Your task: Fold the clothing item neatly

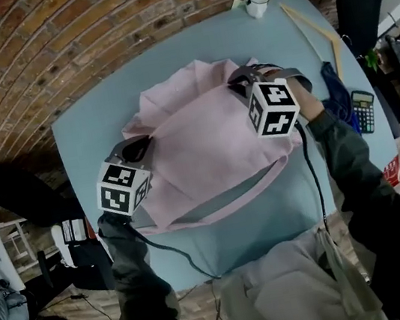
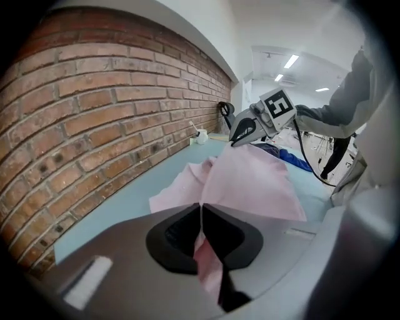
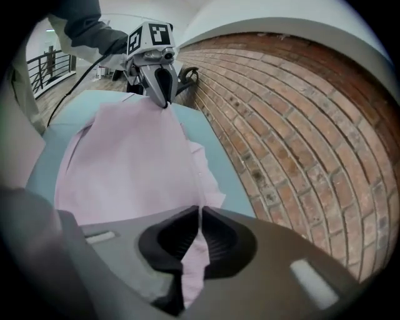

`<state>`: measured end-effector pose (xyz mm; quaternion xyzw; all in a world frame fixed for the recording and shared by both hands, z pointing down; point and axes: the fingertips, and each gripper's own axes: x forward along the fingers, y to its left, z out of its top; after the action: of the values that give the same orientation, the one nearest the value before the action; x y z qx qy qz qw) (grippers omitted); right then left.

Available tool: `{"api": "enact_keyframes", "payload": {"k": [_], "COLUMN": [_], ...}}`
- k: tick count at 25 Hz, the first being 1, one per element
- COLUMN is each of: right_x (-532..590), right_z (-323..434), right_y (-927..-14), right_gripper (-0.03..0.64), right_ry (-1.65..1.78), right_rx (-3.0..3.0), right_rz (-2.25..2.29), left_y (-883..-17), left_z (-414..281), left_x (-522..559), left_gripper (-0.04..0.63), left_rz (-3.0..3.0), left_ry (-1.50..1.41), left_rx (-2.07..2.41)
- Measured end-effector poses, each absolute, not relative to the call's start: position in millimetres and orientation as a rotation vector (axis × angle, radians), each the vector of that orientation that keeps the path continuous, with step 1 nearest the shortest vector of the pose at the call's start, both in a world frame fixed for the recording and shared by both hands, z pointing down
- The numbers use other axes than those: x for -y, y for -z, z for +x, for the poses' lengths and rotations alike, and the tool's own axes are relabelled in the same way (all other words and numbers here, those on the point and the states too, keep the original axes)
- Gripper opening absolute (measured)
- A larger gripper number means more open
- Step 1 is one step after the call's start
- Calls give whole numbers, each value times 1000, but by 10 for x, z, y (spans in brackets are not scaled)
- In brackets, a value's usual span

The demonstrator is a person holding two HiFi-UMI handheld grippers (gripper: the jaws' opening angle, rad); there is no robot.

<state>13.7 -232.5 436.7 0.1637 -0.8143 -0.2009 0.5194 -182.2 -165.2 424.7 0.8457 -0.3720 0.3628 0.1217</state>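
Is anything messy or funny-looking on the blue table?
Only the pale pink shirt: its far edge by the brick wall lies bunched and wrinkled, not flat. That fits mid-fold, with the left gripper and right gripper each pinching its cloth. Nothing is spilled or broken.

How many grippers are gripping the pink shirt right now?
2: the left gripper is shut on the pink shirt at its left edge, the right gripper at its far-right edge. None hidden.

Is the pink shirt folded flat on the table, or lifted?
Partly lifted, not folded flat: the left gripper and right gripper each pinch the pink shirt, holding an edge stretched between them above the table.
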Motion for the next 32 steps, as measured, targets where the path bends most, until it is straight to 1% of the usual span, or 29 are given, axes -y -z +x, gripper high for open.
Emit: {"api": "enact_keyframes", "payload": {"k": [4,7,9,10,11,12,15,18,19,20,21,22,23,24,27,32], "right_x": [2631,2896,3096,3167,3206,3211,3011,2526,2336,2141,1948,1764,1591,1429,968,223], "right_z": [-2,-110,-111,-75,-24,37,228,411,480,547,614,680,746,806,936,975], "right_y": [-4530,-4557,-4529,-4524,-4523,-4519,-4419,-4281,-4255,-4229,-4189,-4131,-4064,-4018,-4162,-4684], "right_gripper": [18,21,50,93,139,216,224,224,221,201,191,138,44,2,2,2], "right_ry": [470,512,556,561,550,528,462,391,345,289,234,191,165,150,71,-207], "right_rx": [1955,1978,1973,1968,1972,1986,2064,2176,2206,2237,2271,2304,2333,2350,2324,2283], "right_rz": [399,496,616,671,714,746,796,824,834,849,875,916,967,1015,1053,945], "left_y": [-4414,-4446,-4430,-4427,-4432,-4443,-4392,-4146,-4051,-3979,-3948,-3960,-4007,-4075,-4297,-4613], "left_z": [-1975,-2112,-2267,-2357,-2429,-2470,-2487,-2450,-2425,-2378,-2300,-2200,-2091,-1979,-1627,-1091], "left_x": [1992,2250,2441,2508,2534,2512,2236,1778,1609,1431,1244,1052,862,676,182,-401], "left_gripper": [18,20,38,82,181,213,211,113,46,8,8,8,8,8,8,8], "left_rz": [2458,2450,2419,2394,2371,2355,2351,2355,2343,2328,2316,2306,2296,2283,2230,2113], "left_ry": [-1086,-1083,-1062,-1045,-1020,-990,-881,-734,-661,-590,-542,-528,-546,-578,-606,-501], "left_rx": [1110,1230,1414,1504,1556,1563,1534,1628,1669,1694,1698,1690,1683,1678,1670,1630]}}
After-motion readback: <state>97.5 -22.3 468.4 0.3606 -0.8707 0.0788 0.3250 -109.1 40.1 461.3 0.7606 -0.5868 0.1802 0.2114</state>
